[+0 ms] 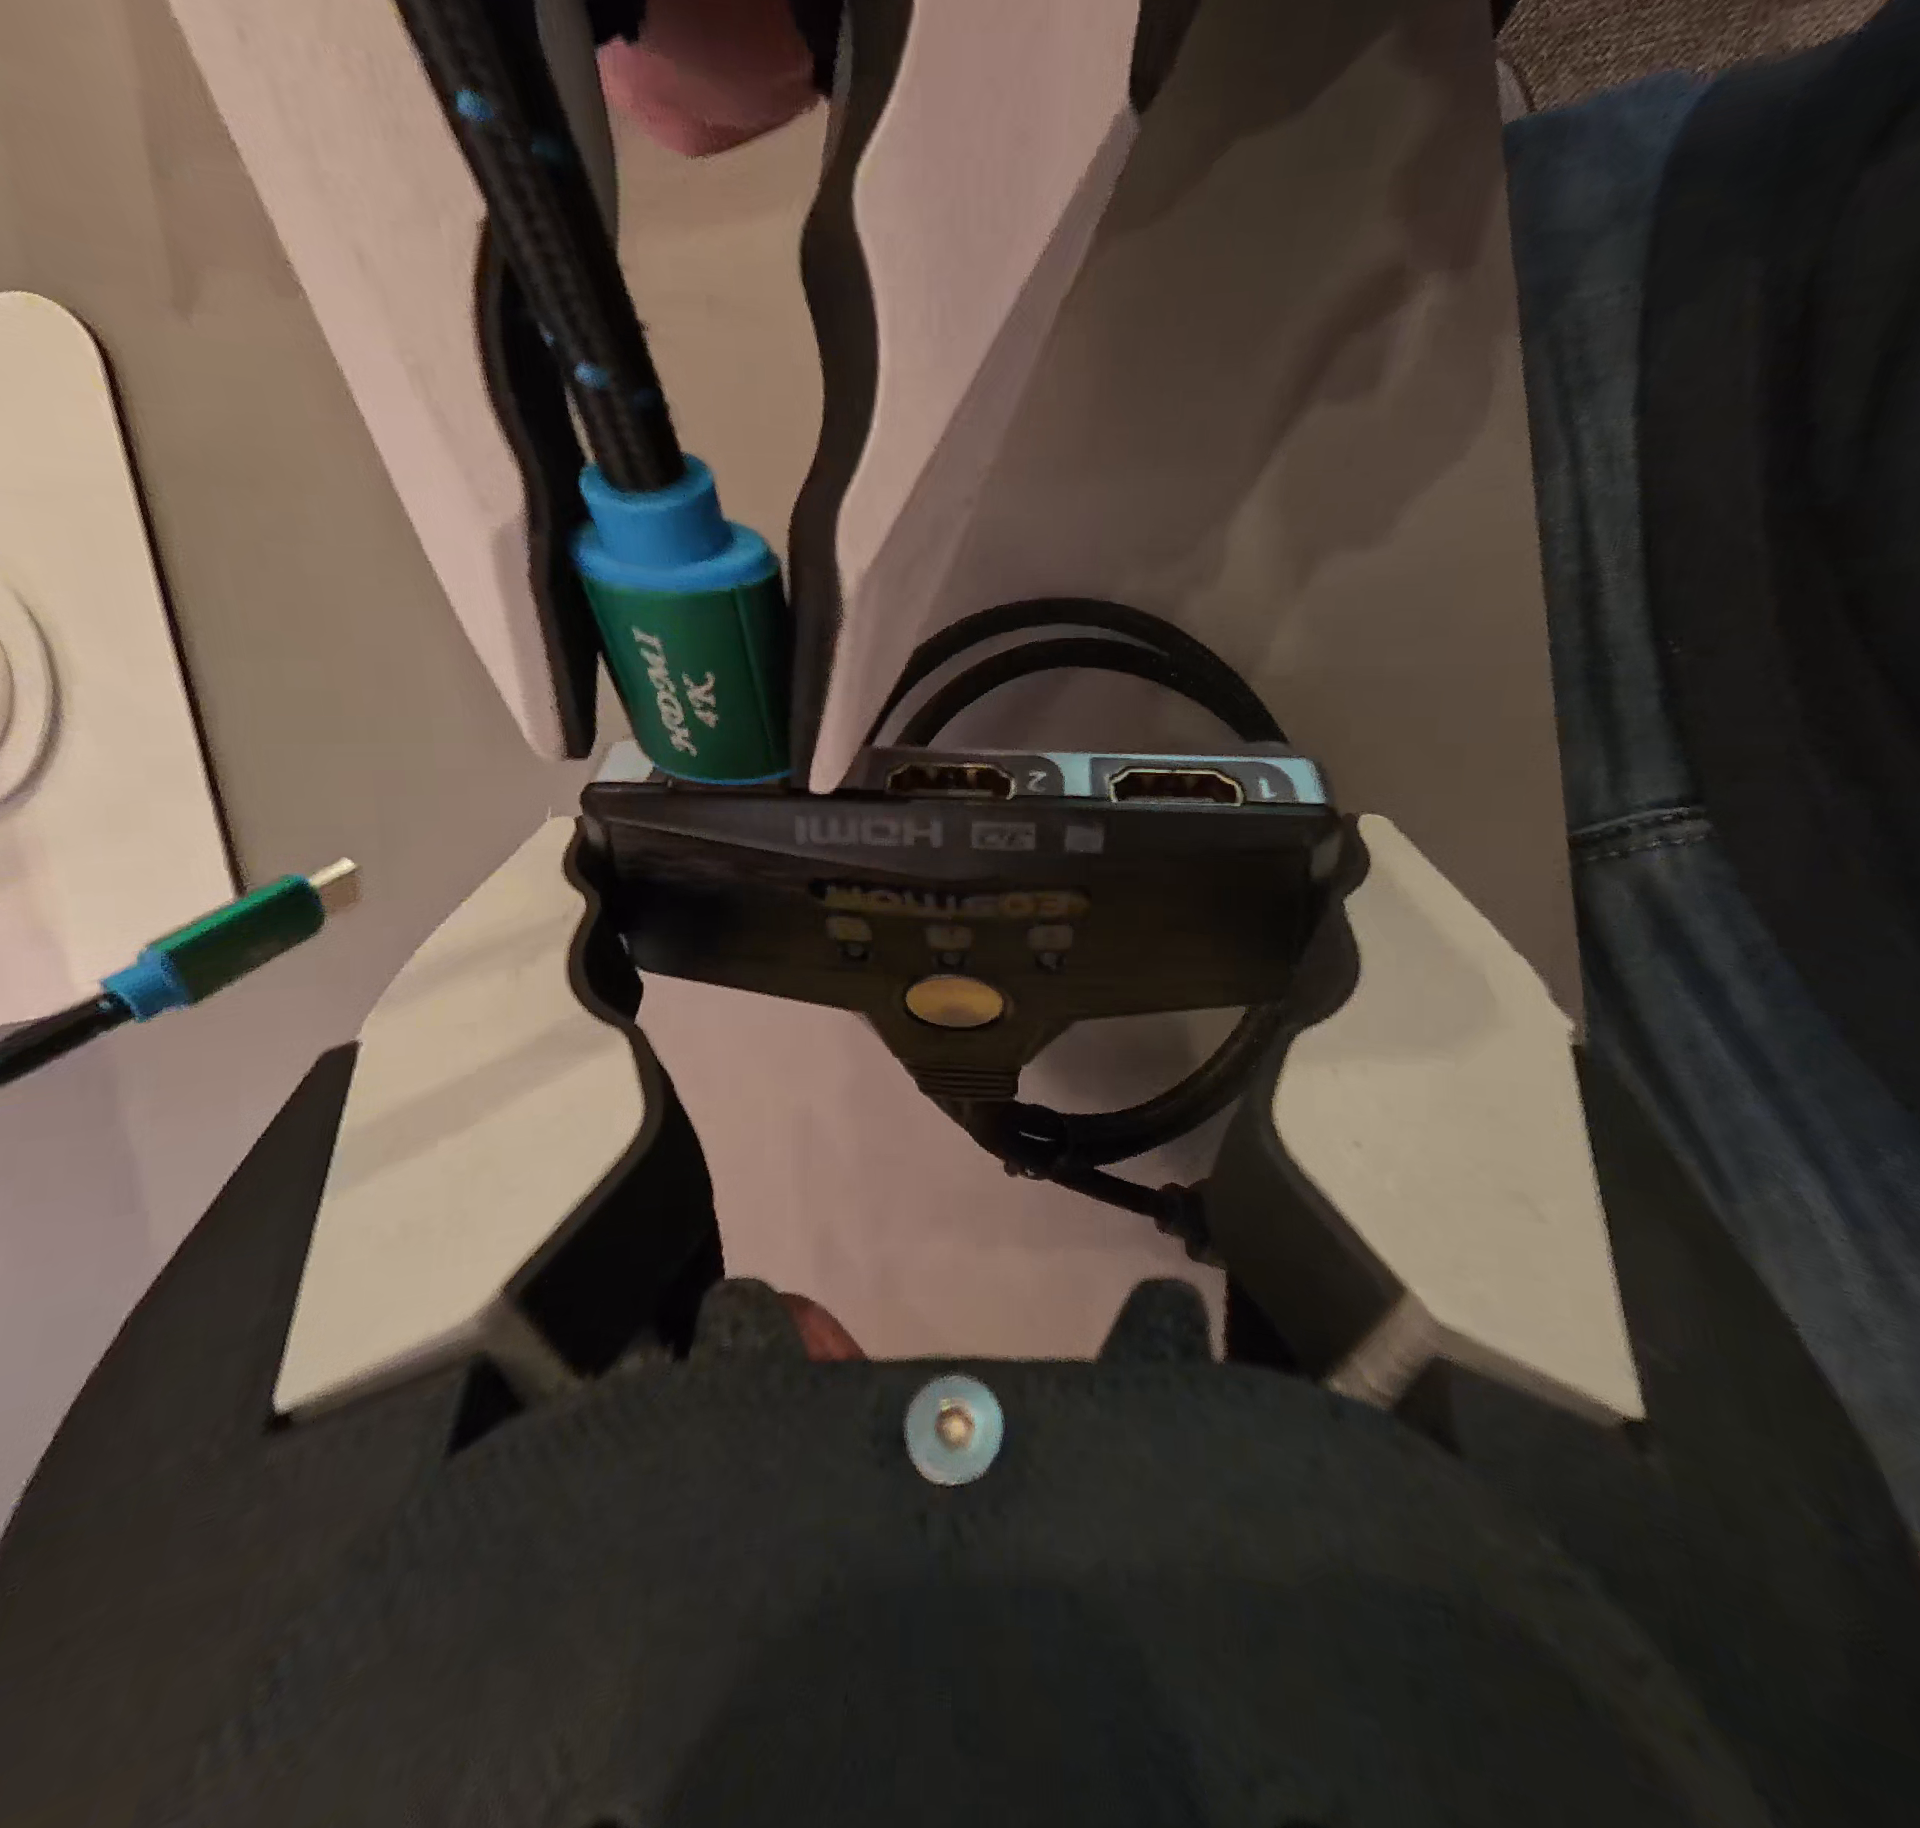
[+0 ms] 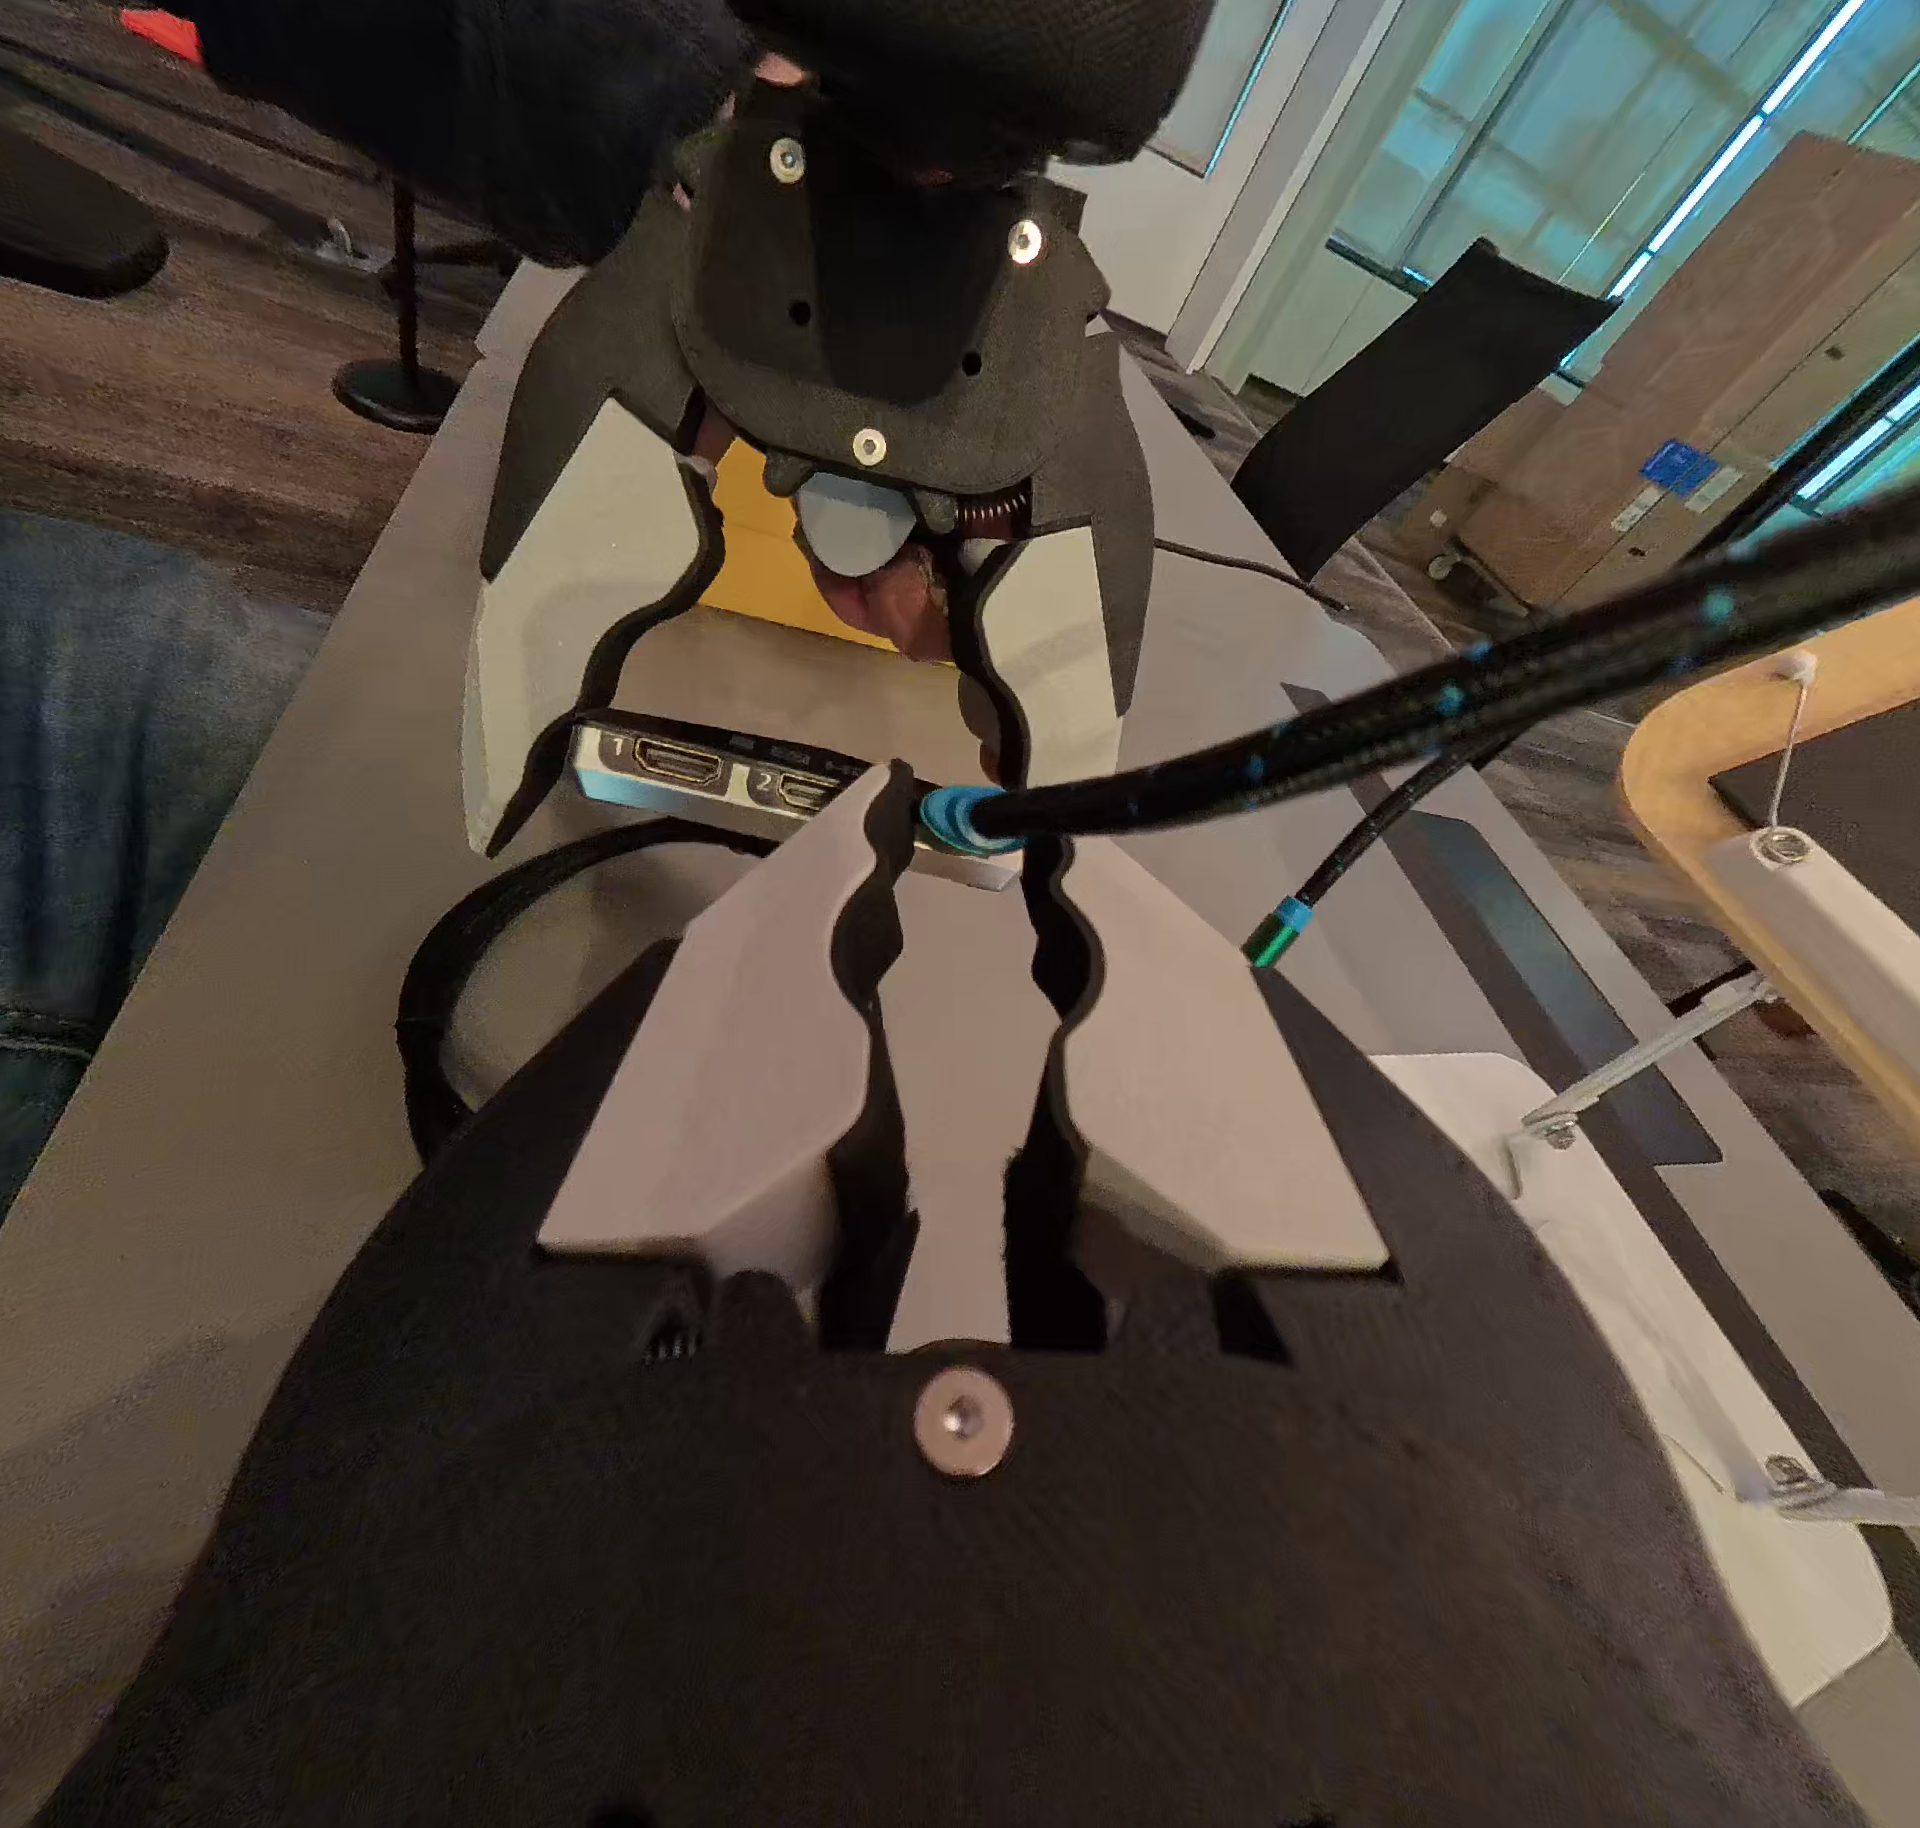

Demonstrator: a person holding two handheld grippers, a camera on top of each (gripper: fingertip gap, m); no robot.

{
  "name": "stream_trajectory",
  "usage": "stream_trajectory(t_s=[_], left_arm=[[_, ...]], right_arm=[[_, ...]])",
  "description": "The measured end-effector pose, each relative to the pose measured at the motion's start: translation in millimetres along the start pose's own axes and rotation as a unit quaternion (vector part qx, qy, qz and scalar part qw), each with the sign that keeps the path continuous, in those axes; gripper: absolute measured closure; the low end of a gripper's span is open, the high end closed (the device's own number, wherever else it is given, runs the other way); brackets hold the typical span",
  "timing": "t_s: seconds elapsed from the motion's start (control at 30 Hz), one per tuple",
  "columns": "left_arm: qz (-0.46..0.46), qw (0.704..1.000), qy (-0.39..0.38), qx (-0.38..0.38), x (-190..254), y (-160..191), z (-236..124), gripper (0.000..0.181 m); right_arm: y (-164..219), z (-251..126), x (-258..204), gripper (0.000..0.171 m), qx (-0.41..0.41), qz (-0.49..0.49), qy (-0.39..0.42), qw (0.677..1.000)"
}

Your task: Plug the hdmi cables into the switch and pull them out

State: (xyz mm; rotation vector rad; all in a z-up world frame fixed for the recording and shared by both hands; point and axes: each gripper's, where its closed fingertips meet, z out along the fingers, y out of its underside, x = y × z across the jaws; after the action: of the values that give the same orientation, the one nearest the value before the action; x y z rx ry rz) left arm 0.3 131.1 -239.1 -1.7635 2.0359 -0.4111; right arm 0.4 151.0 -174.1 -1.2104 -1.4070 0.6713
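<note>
The switch (image 1: pixel 956 885), a small black box, was held in the middle of the left wrist view, pinched at its two ends by the fingers of the left gripper (image 1: pixel 961 843), most likely so it would not slide while a plug was pushed or pulled. Just above it in that view, the green plug (image 1: pixel 696 677) of a braided HDMI cable (image 1: pixel 582 324) was squeezed between the fingers of the right gripper (image 1: pixel 691 739), with its tip at the port on the left end of the box; whether it was fully in could not be told. The two ports (image 1: pixel 1060 786) to the right of it were seen to be empty. A second cable's green plug (image 1: pixel 244 931) was left lying loose on the pale surface (image 1: pixel 343 490) at the left of the frame, well apart from the box. The box's own thin black cord (image 1: pixel 1091 656) was looped behind it, close to the open ports, and it might be bumped there. In the right wrist view, a wooden frame (image 2: pixel 1714 739) was seen at the right edge.
</note>
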Motion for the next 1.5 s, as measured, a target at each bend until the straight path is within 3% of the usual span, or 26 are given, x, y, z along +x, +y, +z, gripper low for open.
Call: stream_trajectory(t_s=[0.1, 0.27, 0.4, 0.5, 0.6, 0.8, 1.17, 1.5], left_arm=[[0.014, 1.0, -0.018, -0.005, -2.4, -0.2, 0.5, 0.058], [0.035, 0.998, -0.035, -0.032, -5.7, 5.5, 0.2, 0.057], [0.002, 1.0, -0.019, -0.018, -4.5, 6.2, 1.8, 0.058], [-0.038, 0.998, -0.034, -0.039, -15.7, 29.3, 4.7, 0.058], [-0.023, 0.999, -0.044, -0.012, -15.3, 7.2, -0.7, 0.058], [-0.034, 0.998, -0.06, -0.014, -20.8, 13.1, -5.8, 0.058], [-0.037, 0.995, -0.094, -0.014, -18.0, 20.6, -9.8, 0.058], [-0.053, 0.989, -0.139, 0.016, -14.3, 17.1, -17.3, 0.058]], right_arm=[[-3.9, -1.2, -0.6, 0.153, 0.044, 0.087, -0.048, 0.994], [-5.2, -1.9, 0.4, 0.151, 0.118, 0.235, -0.123, 0.957], [-6.1, -2.4, 2.6, 0.152, 0.093, 0.149, -0.058, 0.983], [-17.0, -14.4, 18.1, 0.153, 0.095, 0.103, -0.008, 0.99], [-12.4, -10.8, 16.5, 0.152, 0.112, 0.144, -0.042, 0.982], [-9.9, -16.6, 11.4, 0.153, 0.194, 0.227, -0.081, 0.951], [-20.2, -31.0, 9.3, 0.152, 0.241, 0.263, -0.102, 0.929], [-63.8, -94.9, 22.5, 0.153, 0.217, 0.27, -0.057, 0.936]])
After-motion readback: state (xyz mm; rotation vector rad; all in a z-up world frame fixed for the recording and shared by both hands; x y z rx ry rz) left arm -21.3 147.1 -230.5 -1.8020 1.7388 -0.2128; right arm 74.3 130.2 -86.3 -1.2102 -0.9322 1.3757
